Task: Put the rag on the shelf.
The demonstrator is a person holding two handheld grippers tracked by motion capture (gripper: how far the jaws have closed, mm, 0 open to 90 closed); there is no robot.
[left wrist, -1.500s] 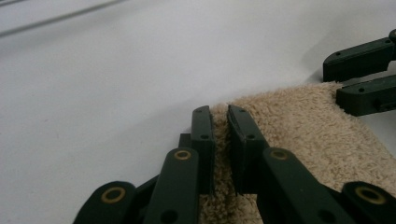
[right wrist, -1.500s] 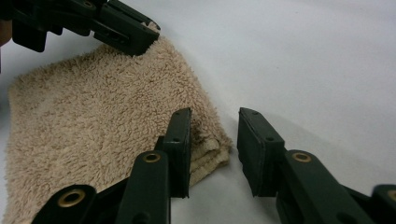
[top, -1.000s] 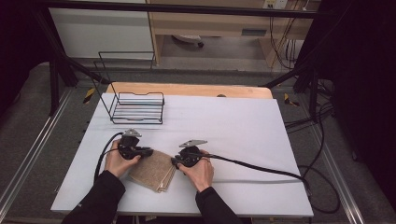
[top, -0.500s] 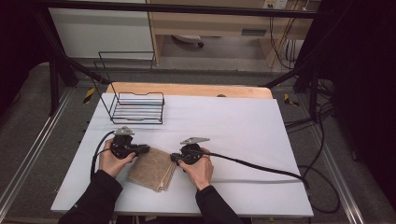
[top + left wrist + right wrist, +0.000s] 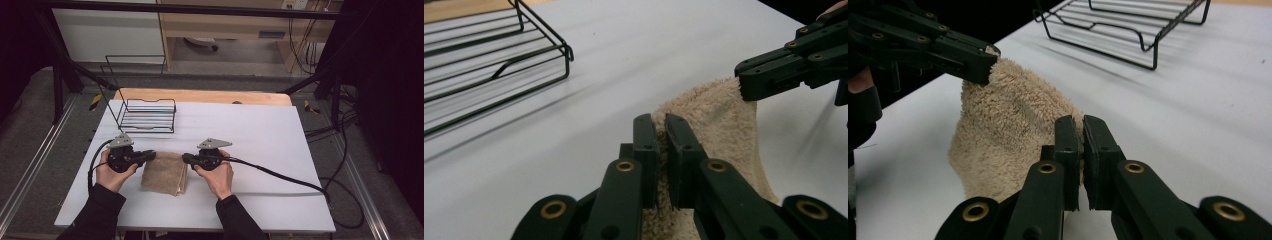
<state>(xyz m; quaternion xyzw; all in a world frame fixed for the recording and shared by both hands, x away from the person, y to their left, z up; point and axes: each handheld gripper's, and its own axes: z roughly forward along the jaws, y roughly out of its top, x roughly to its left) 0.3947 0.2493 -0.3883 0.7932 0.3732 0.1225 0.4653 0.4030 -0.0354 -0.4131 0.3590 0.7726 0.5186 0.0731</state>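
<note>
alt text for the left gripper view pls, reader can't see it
Two black jaws of the left gripper pinch the edge of a beige towel lifted off a white table. At upper right, the right gripper clamps another edge of it. A black wire rack sits at upper left.

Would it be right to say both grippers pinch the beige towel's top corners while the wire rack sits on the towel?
Not quite. The left gripper and right gripper do pinch the towel, but the wire rack stands apart, farther back on the table, as the high view shows.
</note>
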